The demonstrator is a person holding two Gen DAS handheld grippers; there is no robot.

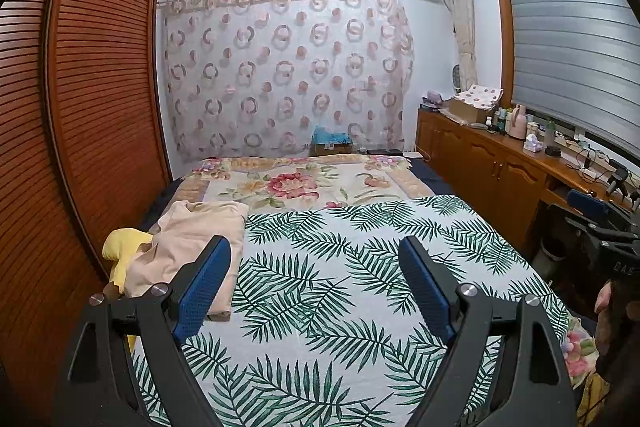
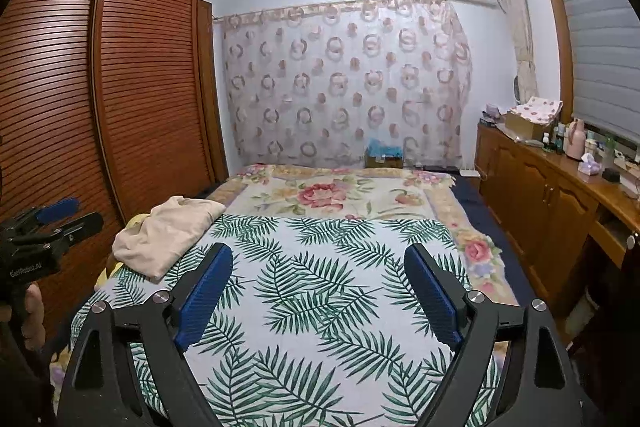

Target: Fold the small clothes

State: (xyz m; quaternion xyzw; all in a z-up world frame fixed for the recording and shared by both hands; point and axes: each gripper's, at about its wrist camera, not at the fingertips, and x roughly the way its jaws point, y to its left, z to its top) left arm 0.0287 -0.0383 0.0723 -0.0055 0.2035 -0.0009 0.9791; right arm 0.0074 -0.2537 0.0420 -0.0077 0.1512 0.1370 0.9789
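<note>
From my left wrist view, the yellow cloth [image 1: 120,251] is mostly buried under the beige garment [image 1: 192,247] at the bed's left edge. My right gripper [image 1: 600,227] is cut off by the frame's right edge. Bottles [image 1: 520,125] on the cabinet top are too small to identify.
</note>
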